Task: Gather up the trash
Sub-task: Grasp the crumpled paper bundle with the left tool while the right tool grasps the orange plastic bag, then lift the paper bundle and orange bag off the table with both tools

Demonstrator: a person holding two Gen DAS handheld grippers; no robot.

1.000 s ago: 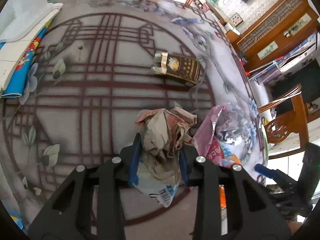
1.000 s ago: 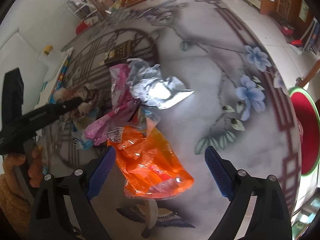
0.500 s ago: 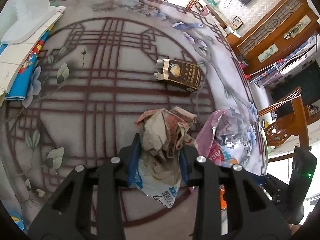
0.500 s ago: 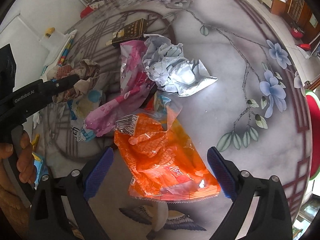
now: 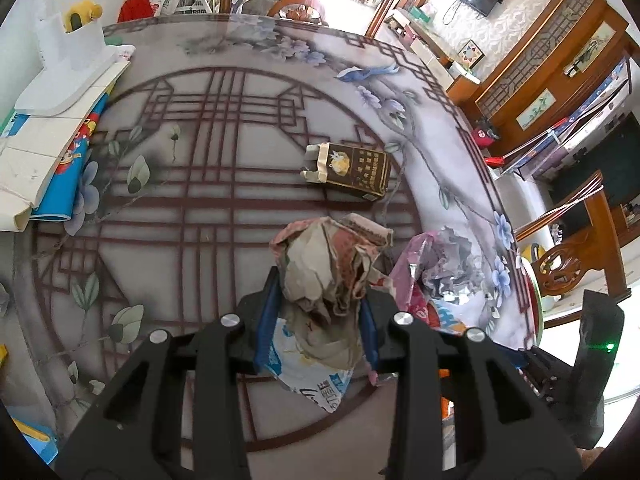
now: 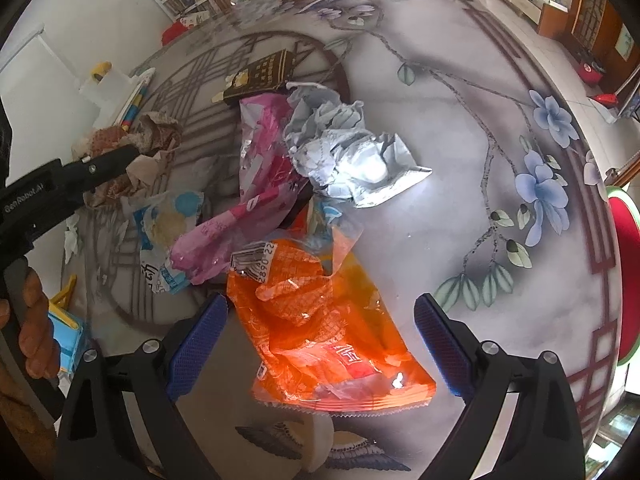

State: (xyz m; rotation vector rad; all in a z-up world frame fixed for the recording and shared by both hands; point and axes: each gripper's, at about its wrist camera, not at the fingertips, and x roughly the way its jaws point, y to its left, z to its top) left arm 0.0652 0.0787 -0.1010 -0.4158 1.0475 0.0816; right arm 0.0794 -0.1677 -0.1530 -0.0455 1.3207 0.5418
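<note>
Bright daylight, glare on the silver wrapper (image 6: 360, 160), fisheye-warped dark edges.

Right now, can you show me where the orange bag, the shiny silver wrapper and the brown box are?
orange snack bag (image 6: 332, 332), right wrist view, middle of the crinkled plastic.
silver foil wrapper (image 6: 352, 156), right wrist view, crumpled centre.
dark brown carton (image 5: 354, 170), left wrist view, its printed top face.

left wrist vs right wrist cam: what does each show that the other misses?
Left wrist only: the left gripper seen head-on, pads clamping the crumpled brown paper.
Right wrist only: the orange wrapper between the open right gripper fingers, and the hand holding the left tool.
Both: dark carton, pink wrapper, crumpled silver foil.
</note>
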